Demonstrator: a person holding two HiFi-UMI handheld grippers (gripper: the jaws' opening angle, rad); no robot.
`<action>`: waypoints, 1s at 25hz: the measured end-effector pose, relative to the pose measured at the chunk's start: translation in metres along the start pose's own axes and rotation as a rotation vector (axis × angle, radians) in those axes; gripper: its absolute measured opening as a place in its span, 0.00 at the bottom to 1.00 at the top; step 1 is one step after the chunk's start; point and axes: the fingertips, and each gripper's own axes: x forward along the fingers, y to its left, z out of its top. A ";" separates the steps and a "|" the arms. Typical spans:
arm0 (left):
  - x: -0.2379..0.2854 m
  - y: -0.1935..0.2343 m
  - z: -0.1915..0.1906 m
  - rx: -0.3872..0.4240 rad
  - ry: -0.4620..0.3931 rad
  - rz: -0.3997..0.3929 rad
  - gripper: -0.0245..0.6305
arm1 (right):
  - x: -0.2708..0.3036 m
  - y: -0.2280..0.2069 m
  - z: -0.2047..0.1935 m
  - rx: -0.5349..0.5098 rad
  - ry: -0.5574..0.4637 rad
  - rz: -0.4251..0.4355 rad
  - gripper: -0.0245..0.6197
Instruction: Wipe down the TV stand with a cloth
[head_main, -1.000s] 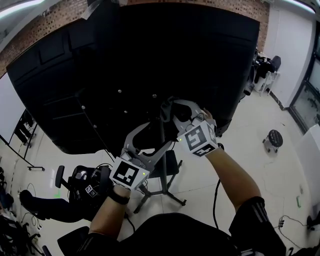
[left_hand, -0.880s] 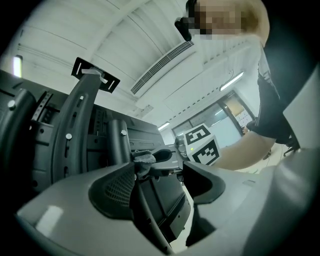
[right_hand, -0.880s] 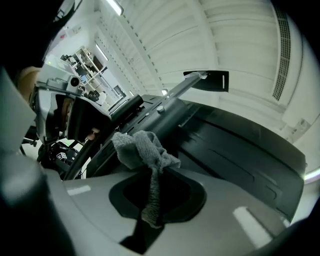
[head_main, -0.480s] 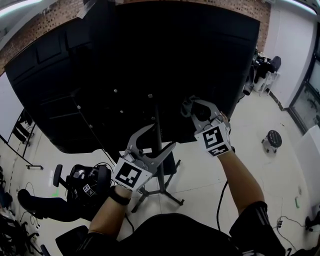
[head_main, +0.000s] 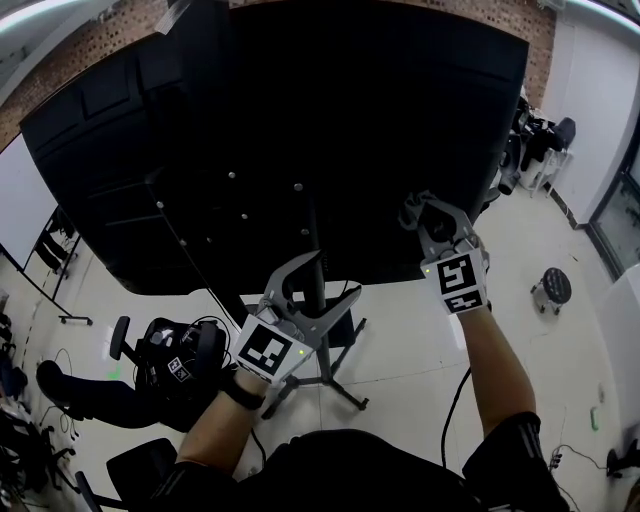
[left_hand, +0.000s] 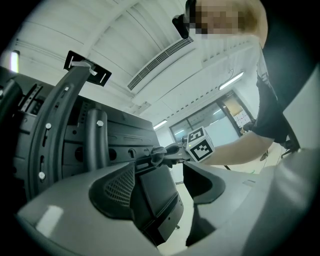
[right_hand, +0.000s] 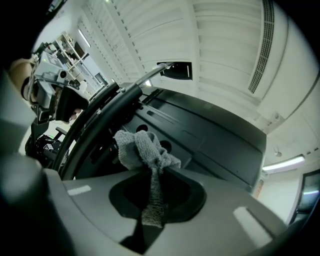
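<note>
One grey cloth (right_hand: 145, 150) sits pinched in the right tongs (head_main: 425, 206); the left tongs (head_main: 326, 278) gape, apparently beside the single TV stand (head_main: 343, 396).

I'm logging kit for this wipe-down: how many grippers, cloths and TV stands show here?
Grippers: 2 (left gripper, right gripper)
Cloths: 1 (grey cloth)
TV stands: 1 (TV stand)
Total: 4

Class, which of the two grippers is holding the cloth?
The right gripper: its jaws are shut on the grey cloth. The left gripper has its jaws apart with nothing between them.
</note>
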 end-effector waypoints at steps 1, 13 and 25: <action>-0.001 0.000 0.000 0.000 0.004 0.006 0.53 | -0.002 -0.001 0.005 0.002 -0.018 -0.004 0.10; -0.059 0.021 0.018 0.050 0.014 0.107 0.53 | -0.026 0.063 0.136 -0.089 -0.285 0.094 0.10; -0.187 0.107 0.043 0.094 -0.005 0.222 0.53 | 0.009 0.189 0.279 -0.188 -0.375 0.182 0.10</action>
